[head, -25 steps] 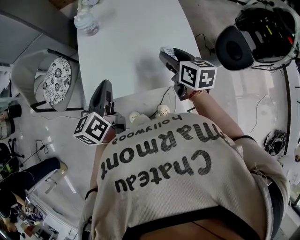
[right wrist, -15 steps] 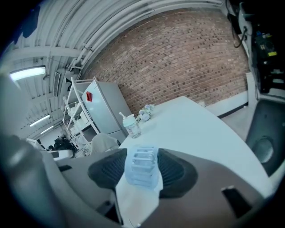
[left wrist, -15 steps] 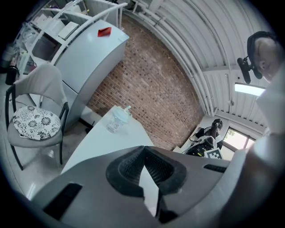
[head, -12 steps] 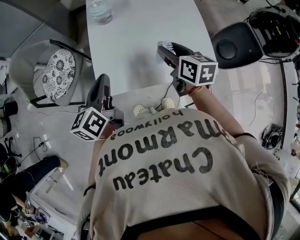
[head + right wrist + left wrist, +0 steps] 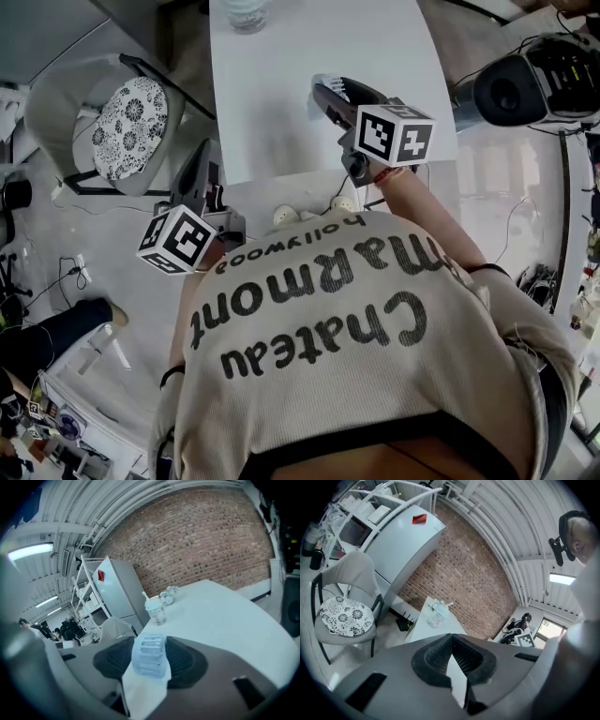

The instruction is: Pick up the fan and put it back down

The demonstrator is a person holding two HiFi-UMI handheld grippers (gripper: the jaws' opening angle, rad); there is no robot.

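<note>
The fan [image 5: 150, 654] is a small pale piece with a slatted front. My right gripper [image 5: 150, 662] is shut on it, the dark pads pressing both its sides. In the head view the right gripper [image 5: 328, 94] hangs over the near end of the white table [image 5: 281, 56], and the fan [image 5: 330, 86] shows white at its tip. My left gripper [image 5: 199, 167] is off the table's left edge above the floor. In its own view the left gripper [image 5: 451, 638] is shut, its pads meeting at the tips with nothing between them.
A clear bottle [image 5: 155, 609] stands far down the table, also visible as a bottle [image 5: 437, 613] in the left gripper view. A chair with a patterned cushion [image 5: 131, 117] is left of the table. A black speaker [image 5: 511, 89] and cables lie on the floor to the right.
Both grippers have moved with the person along the table's near end. In the head view the table, chair and bottle have shifted right and upward. The fan stays in the right gripper.
</note>
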